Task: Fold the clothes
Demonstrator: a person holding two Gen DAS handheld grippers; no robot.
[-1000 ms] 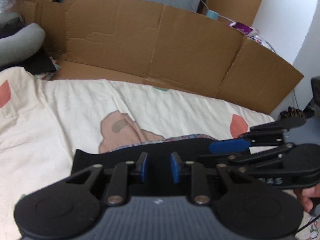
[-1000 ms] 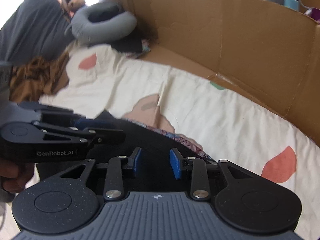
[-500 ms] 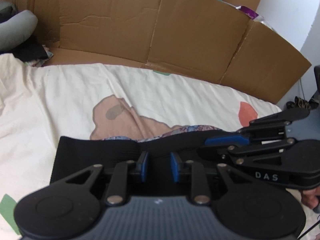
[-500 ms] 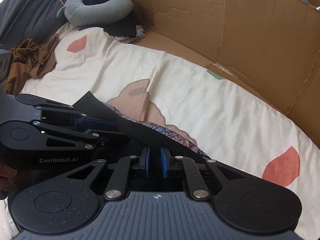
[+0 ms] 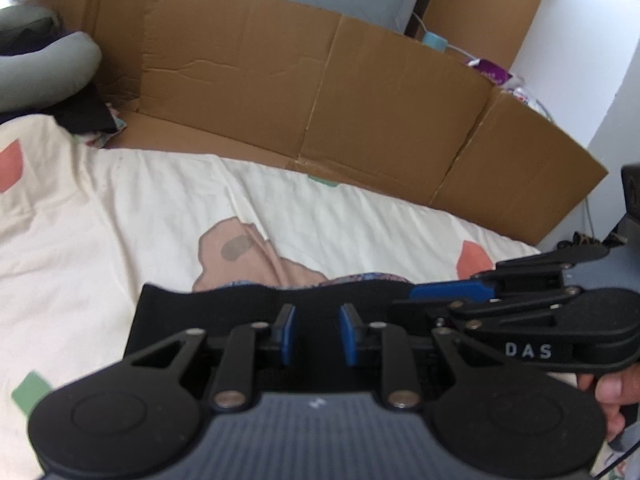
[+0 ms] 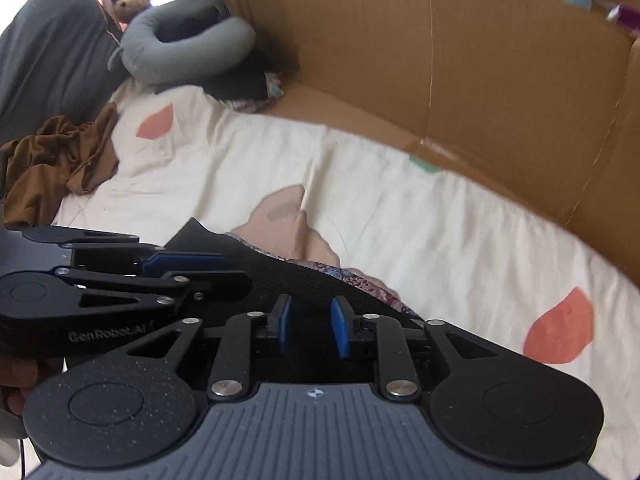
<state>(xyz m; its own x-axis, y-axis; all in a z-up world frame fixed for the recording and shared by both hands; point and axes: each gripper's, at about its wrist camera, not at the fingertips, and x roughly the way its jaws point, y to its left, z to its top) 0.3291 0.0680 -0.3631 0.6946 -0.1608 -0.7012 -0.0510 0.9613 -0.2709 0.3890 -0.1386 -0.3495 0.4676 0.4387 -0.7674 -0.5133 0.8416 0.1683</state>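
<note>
A: One black garment lies on the cream sheet, under both grippers.
B: Left gripper angled down, jaws parted; right gripper opening, pads clear. Cardboard stands behind.

1. The right tool had its blue pads nearly together half a second ago; its jaws are now opening again, with the black garment lying between them.
2. The black garment's visible band, broad in the left wrist view half a second ago, now shows narrower.
3. The cardboard wall sits lower in that view again.
</note>
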